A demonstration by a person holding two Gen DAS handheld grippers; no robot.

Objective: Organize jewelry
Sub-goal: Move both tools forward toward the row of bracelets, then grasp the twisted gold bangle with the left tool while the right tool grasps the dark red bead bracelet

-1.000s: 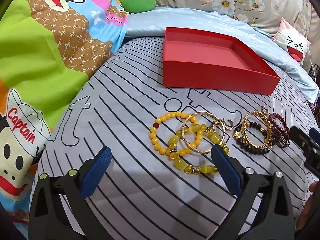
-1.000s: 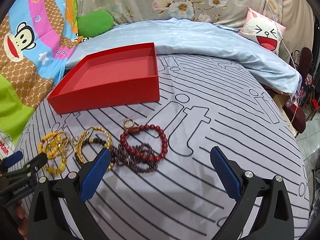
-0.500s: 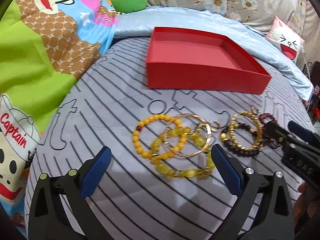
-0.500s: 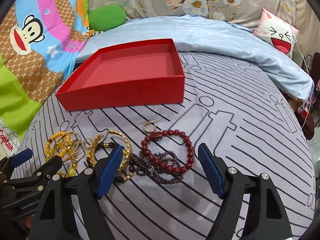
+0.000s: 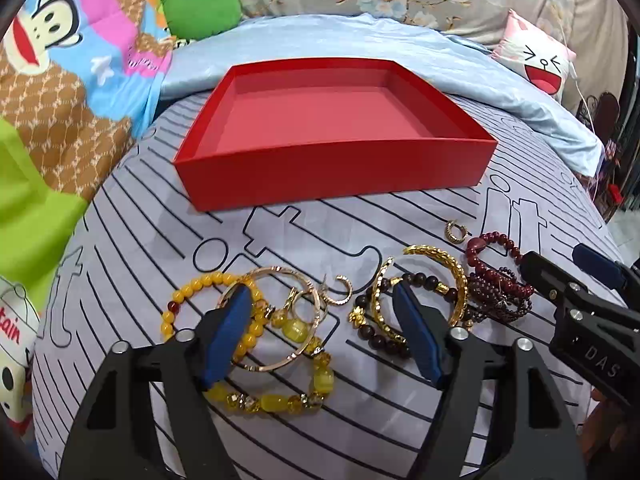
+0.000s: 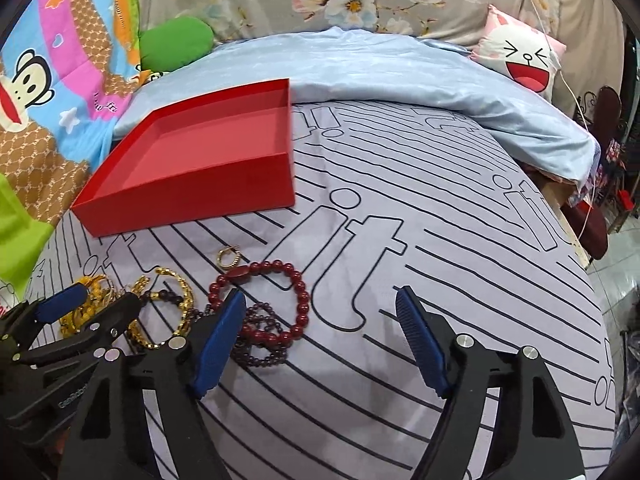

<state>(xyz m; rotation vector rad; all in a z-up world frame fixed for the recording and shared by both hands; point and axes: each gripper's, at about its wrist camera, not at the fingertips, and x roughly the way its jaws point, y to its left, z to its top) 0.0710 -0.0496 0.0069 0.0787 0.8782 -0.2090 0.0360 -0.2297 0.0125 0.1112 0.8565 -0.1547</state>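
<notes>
The loose jewelry lies in two clumps on the grey striped bedsheet (image 5: 360, 420) at about six o'clock from the empty shallow red cardboard tray (image 5: 332, 176), none of it yet in the tray. The left gripper (image 5: 320, 328), whose jaws have just been closing, hangs part-open over the yellow-bead bracelets and thin gold bangle (image 5: 276, 320); the right gripper (image 6: 320, 340) hangs part-open by the dark red bead bracelet (image 6: 276, 300), gripping nothing. These pieces look light, limp, slippery and tangled, so I would pinch one strand at its free outer arc.
</notes>
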